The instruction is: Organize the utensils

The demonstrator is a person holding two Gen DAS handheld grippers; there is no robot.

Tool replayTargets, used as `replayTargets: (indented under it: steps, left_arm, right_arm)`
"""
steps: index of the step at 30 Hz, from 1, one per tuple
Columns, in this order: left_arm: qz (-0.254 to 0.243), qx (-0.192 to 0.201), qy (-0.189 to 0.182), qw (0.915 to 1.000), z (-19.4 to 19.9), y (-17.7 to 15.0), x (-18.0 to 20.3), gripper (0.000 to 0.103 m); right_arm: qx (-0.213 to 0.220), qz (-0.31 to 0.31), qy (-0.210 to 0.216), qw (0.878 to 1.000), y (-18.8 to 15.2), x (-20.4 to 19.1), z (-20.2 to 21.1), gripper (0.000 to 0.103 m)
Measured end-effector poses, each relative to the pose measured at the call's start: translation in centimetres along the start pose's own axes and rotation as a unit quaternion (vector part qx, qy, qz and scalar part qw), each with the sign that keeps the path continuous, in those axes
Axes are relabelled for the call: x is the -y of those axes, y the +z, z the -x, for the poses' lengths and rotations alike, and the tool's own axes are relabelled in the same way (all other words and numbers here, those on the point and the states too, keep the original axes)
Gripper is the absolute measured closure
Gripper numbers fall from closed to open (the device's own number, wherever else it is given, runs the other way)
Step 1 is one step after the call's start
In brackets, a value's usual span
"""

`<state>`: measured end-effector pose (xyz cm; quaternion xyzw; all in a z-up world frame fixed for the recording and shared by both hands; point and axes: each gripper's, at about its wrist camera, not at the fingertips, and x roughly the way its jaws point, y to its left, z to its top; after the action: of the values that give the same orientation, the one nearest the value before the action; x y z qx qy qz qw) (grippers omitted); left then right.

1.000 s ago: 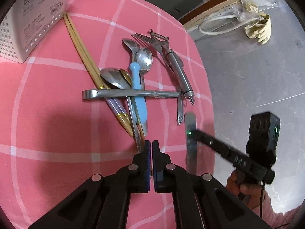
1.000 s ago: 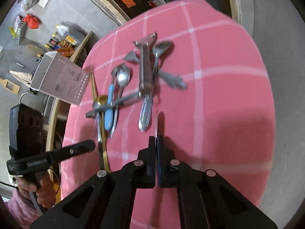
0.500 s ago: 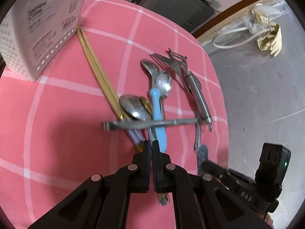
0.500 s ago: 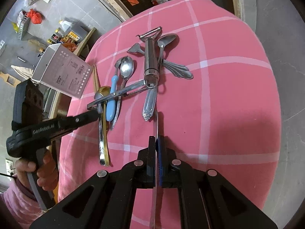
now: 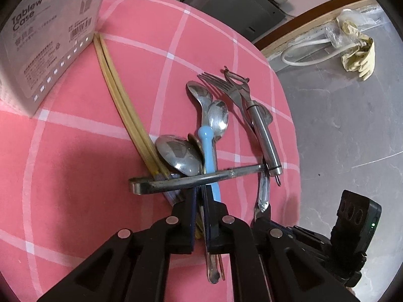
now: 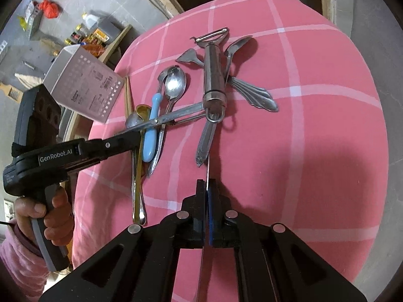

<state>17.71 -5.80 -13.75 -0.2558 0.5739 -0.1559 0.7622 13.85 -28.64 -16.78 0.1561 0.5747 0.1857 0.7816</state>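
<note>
On the far left of the left wrist view stands the white perforated case [image 5: 45,50]. Its label reads "Tablew Case", with a barcode and small print below that I cannot read. A pair of chopsticks [image 5: 121,105] runs from the foot of the case down into the pile of utensils on the pink checked cloth [image 5: 63,176].

The left gripper [image 5: 199,188] is directly at the near edge of this pile. Its fingers are almost together, with only a narrow gap. Thin handles pass at or under this gap and come out below the fingers, so I cannot tell whether it clamps one. The long axis of these handles, and of the blue handle [image 5: 209,151] just beside them, runs along the fingers. The large spoon [image 5: 178,154] has its bowl just ahead of the fingertips. A flat steel bar [image 5: 201,178] lies crosswise on top of them, touching the fingertips. In my judgement this bar decides the coming move: anything pulled from under it will probably drag it.

Further right lie two smaller spoons [image 5: 216,118], a fork [image 5: 221,85] and the peeler [image 5: 262,130], all pointing away from the camera.

In the right wrist view, the side of the left tool carries the writing "GenRobot.AI". The right gripper [image 6: 207,183] is closed on a thin knife [image 6: 207,173], seen edge-on and pointing ahead towards the peeler. The left hand is nearer to the case, which is well apart from the right gripper.
</note>
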Motion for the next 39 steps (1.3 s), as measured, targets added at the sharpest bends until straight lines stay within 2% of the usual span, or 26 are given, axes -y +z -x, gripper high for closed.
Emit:
replayTargets:
  steps: [4,10,14,18,25,31,34,39]
  left_arm:
    - [0.004,-0.016,-0.006,0.9998,0.2,-0.6,-0.1,0.100]
    - [0.004,-0.063,0.003,0.9980,1.0,-2.1,0.5,0.100]
    - [-0.011,-0.054,0.007,0.9985,2.7,-2.2,1.1,0.100]
    - [-0.057,-0.030,0.025,0.9976,4.8,-1.4,3.0,0.101]
    - [-0.102,-0.026,0.048,0.9933,6.5,-0.1,4.7,0.101]
    - [-0.133,-0.015,0.051,0.9897,8.7,0.9,6.2,0.101]
    - [-0.139,-0.029,0.040,0.9890,9.0,1.0,6.7,0.101]
    - [-0.141,-0.066,0.042,0.9868,7.7,-0.1,6.2,0.101]
  right_arm:
    - [0.014,-0.018,0.006,1.000,-0.8,0.5,0.8,0.101]
    - [0.019,-0.044,0.023,0.999,-2.0,0.5,1.7,0.101]
    - [0.036,-0.046,0.023,0.998,-2.2,-0.2,2.1,0.101]
    - [0.061,-0.046,0.028,0.997,-1.8,-1.2,2.8,0.101]
    - [0.095,-0.041,0.031,0.994,-1.1,-2.9,4.2,0.101]
    - [0.120,-0.043,0.031,0.991,-0.9,-3.7,5.3,0.101]
    - [0.128,-0.049,0.030,0.990,-1.0,-3.8,5.7,0.101]
    - [0.131,-0.059,0.022,0.989,-1.7,-3.6,5.9,0.101]
